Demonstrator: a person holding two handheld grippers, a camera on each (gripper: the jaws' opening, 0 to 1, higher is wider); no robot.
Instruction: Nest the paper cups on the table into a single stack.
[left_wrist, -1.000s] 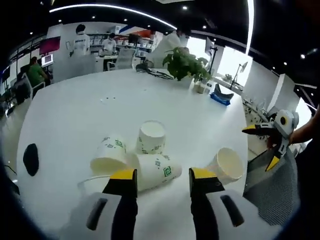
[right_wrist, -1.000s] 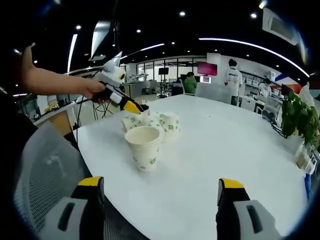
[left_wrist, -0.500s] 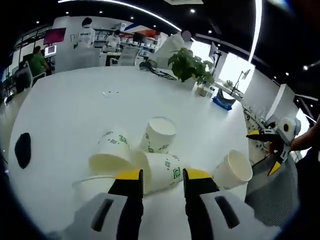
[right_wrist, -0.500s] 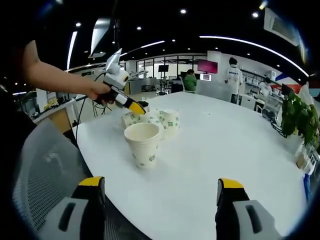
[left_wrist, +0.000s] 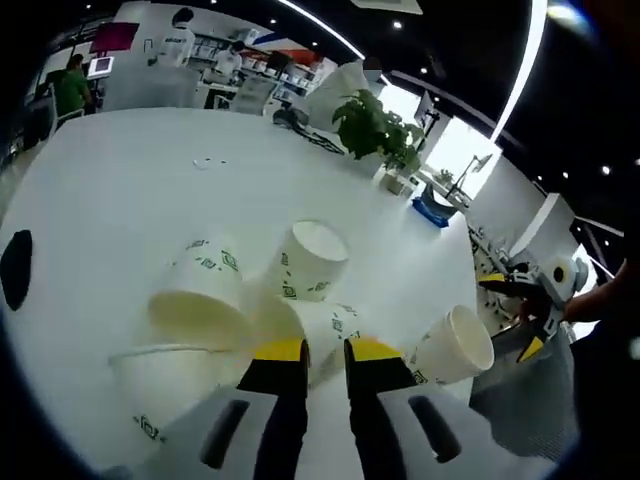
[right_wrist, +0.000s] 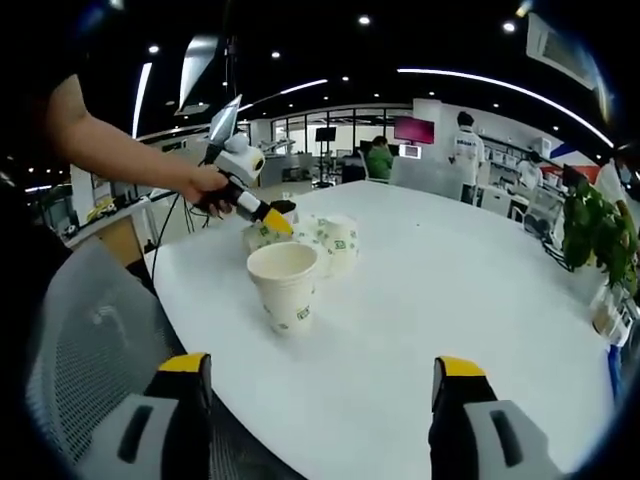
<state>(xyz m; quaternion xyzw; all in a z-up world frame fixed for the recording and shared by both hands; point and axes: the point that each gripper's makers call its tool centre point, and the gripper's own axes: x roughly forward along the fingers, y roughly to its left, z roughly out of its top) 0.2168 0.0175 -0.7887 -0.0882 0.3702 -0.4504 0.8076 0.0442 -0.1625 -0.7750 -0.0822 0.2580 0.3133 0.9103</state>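
Several white paper cups with green print lie on the white table (left_wrist: 130, 170). In the left gripper view one cup (left_wrist: 312, 260) is tipped with its mouth showing, another (left_wrist: 195, 300) lies mouth toward me, a big one (left_wrist: 160, 385) is close at lower left, and one (left_wrist: 455, 345) lies at the right. My left gripper (left_wrist: 325, 352) is shut on the near end of a lying cup (left_wrist: 325, 322). In the right gripper view my right gripper (right_wrist: 320, 368) is wide open over the table edge, short of an upright cup (right_wrist: 285, 285). Behind it the left gripper (right_wrist: 265, 215) touches the cup cluster (right_wrist: 330, 240).
A grey mesh chair (right_wrist: 90, 340) stands by the near table edge. A potted plant (left_wrist: 375, 125) and a blue item (left_wrist: 432, 208) sit at the far side, and a black object (left_wrist: 15, 265) lies at the left. People work at desks behind.
My left gripper has moved in closer over the cups and its jaws have closed from wide apart onto the lying cup. The right gripper has stayed open and still.
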